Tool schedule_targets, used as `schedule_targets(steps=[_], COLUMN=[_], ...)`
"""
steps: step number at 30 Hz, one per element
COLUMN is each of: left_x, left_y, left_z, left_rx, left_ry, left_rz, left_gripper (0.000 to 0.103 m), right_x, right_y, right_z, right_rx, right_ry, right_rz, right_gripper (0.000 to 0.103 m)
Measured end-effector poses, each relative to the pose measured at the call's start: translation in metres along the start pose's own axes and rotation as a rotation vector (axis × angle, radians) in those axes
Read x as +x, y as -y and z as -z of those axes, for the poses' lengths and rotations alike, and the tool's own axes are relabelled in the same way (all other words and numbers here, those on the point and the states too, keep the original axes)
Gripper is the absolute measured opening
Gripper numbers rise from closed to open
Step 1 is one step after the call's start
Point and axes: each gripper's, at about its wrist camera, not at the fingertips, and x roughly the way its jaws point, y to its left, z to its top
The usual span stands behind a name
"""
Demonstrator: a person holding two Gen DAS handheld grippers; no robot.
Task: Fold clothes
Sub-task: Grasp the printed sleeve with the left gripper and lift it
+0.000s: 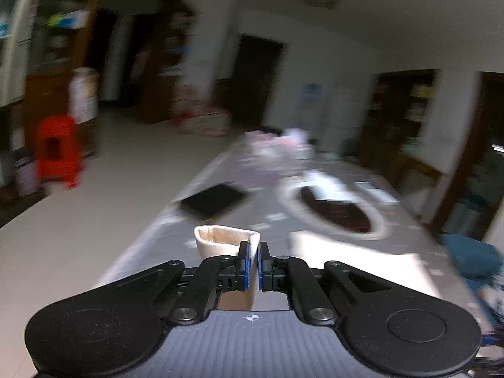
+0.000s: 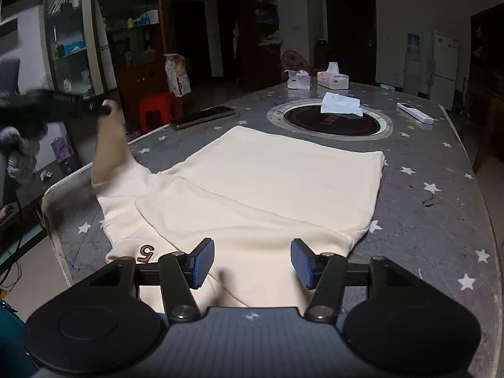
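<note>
Dim room light falls on a long grey surface (image 2: 419, 170) printed with white stars, with a round dark inset ring (image 2: 330, 123) toward its far end, a crumpled tissue (image 2: 340, 104) lying on that ring, tissue boxes (image 2: 330, 78) beyond it, a phone (image 2: 201, 116) near the left edge and a white remote (image 2: 415, 113) on the right. A red stool (image 2: 157, 107) stands on the floor beside it. A cream garment (image 2: 267, 182) lies spread across the near half of the surface, mostly flat, with an embroidered number (image 2: 146, 253) at its near left corner and one layer already turned in over the body, judging by the long crease running across it. The left hand-held gripper (image 1: 254, 264) is clamped tight on a sleeve cuff (image 1: 220, 241), its blue pads pinching the fabric; in the right wrist view that sleeve rises off the left edge, lifted clear of the surface while the rest of the garment lies flat. The right hand-held gripper (image 2: 252, 263) hovers over the near hem with its jaws about half open and nothing between them, the cloth lying below the pads. By my reading the fold is in its early to middle stage: the garment is laid out and one sleeve is in hand, ready to be carried over the body. What seems left is laying that sleeve in, then the lengthwise fold, then tidying.
</note>
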Motion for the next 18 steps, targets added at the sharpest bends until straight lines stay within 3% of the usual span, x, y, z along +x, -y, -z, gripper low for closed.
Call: schedule_targets(steps=[8, 14, 18], left_x=[0.005, 0.019, 0.028], left_y=[0.092, 0.137, 0.153], left_z=[-0.006, 0.017, 0.041], left_rx=[0.107, 0.154, 0.182], left_ry=[-0.031, -0.113, -0.178], left_rz=[0.341, 0.494, 0.555], left_gripper=[0.005, 0.005, 0.005], right_x=[-0.013, -0.024, -0.028], right_y=[0.013, 0.029, 0.038], right_z=[0.005, 0.012, 0.018], right_rx=[0.057, 0.121, 0.154], right_ry=[0.038, 0.053, 0.056], right_rz=[0.024, 0.058, 0.082], right_gripper=[0.055, 0.055, 0.055])
